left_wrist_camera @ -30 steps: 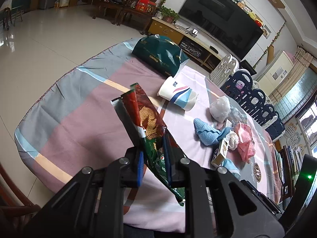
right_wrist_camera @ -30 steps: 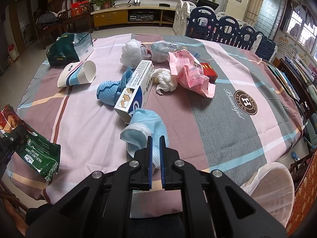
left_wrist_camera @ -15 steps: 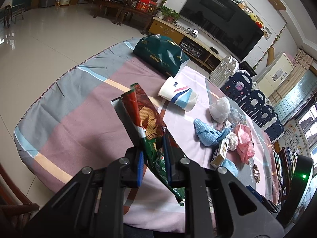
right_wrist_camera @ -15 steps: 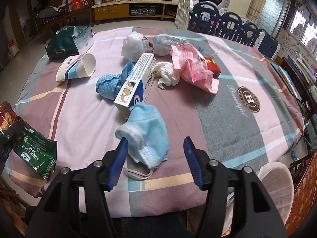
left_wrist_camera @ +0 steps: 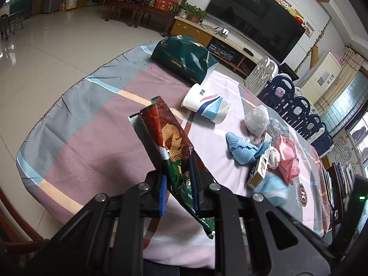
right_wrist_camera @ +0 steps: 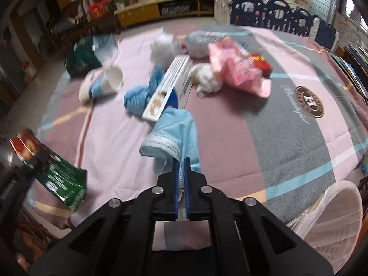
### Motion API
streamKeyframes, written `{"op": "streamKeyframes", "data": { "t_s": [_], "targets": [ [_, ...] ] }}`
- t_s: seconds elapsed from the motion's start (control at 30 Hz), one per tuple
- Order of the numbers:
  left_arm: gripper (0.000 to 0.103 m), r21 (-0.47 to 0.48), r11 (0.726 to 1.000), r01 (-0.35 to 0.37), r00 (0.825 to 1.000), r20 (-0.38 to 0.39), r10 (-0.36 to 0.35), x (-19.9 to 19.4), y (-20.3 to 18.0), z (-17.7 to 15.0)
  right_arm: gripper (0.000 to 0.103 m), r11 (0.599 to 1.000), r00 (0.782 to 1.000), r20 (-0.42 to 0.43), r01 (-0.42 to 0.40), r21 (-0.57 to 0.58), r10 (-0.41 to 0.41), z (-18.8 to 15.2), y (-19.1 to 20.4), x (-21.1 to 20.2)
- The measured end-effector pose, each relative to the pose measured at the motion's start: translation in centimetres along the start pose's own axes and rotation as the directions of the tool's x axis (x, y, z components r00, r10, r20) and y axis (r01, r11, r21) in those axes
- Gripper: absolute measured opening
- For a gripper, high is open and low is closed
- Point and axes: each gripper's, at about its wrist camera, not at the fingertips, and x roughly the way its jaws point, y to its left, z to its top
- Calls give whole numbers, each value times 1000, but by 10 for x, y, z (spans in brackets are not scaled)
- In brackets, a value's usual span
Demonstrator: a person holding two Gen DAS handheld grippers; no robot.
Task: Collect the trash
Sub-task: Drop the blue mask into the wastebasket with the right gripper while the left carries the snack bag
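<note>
I count one face mask (right_wrist_camera: 177, 128) pinched in my right gripper (right_wrist_camera: 181, 161), one snack wrapper (left_wrist_camera: 171, 145) pinched in my left gripper (left_wrist_camera: 178, 174); bare tablecloth (right_wrist_camera: 287, 124) lies right.

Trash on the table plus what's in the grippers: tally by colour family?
Blue: 2, face mask, cloth
White: 4, paper cup, box, tissue wad, plastic wad
Pink: 1, pink bag
Green: 2, snack wrapper, dark green bag
Red: 1, red pack
Total: 10

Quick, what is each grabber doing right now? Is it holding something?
Left gripper: closed on the snack wrapper.
Right gripper: closed on the blue face mask.
</note>
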Motion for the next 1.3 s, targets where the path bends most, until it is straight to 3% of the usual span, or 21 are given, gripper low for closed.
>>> {"op": "streamKeyframes", "data": {
  "t_s": [0.2, 0.37, 0.53, 0.7, 0.77, 0.83, 0.9, 0.97, 1.07, 1.17, 1.23, 1.27, 1.3],
  "targets": [
    [18, 9, 1000, -10, 1000, -3, 10, 0, -1, 0, 5, 991, 988, 156, -24, 132, 3, -9, -72, -81],
    [18, 23, 999, -22, 1000, -7, 23, 2, -5, 0, 5, 981, 975, 195, 74, 176, -109, -42, -137, -135],
    [18, 31, 999, -35, 999, -8, 35, 2, -6, -1, 5, 948, 972, 27, 222, 229, -234, -111, -188, -119],
    [18, 47, 998, -46, 999, -19, 47, 4, -9, -1, 7, 913, 965, -212, 221, 343, -154, -159, -220, -79],
    [18, 68, 998, -3, 999, -43, 6, 5, -14, 0, 17, 905, 966, -219, 209, 370, -134, -161, -222, -80],
    [18, 108, 992, 58, 997, -61, -52, 0, -26, 0, 54, 902, 976, -165, 198, 383, -144, -155, -223, -93],
    [18, 122, 983, 137, 989, -75, -129, -13, -42, -4, 67, 901, 976, -78, 216, 377, -202, -148, -223, -114],
    [18, 167, 956, 240, 969, -109, -224, -28, -72, -14, 68, 900, 970, -29, 234, 368, -240, -142, -225, -129],
    [18, 280, 881, 383, 921, -193, -339, -49, -128, -42, 68, 889, 966, 38, 221, 401, -257, -134, -237, -147],
    [21, 359, 766, 533, 836, -362, -412, -56, -182, -91, 68, 859, 956, 100, 200, 471, -277, -135, -253, -168],
    [22, 417, 675, 609, 779, -476, -409, -59, -215, -132, 68, 831, 944, 133, 191, 522, -301, -137, -268, -182],
    [24, 446, 640, 625, 766, -508, -395, -60, -226, -148, 69, 821, 941, 144, 185, 540, -307, -139, -273, -189],
    [40, 484, 583, 653, 743, -560, -367, -60, -240, -171, 70, 808, 936, 157, 179, 561, -316, -140, -281, -196]
  ]
}}
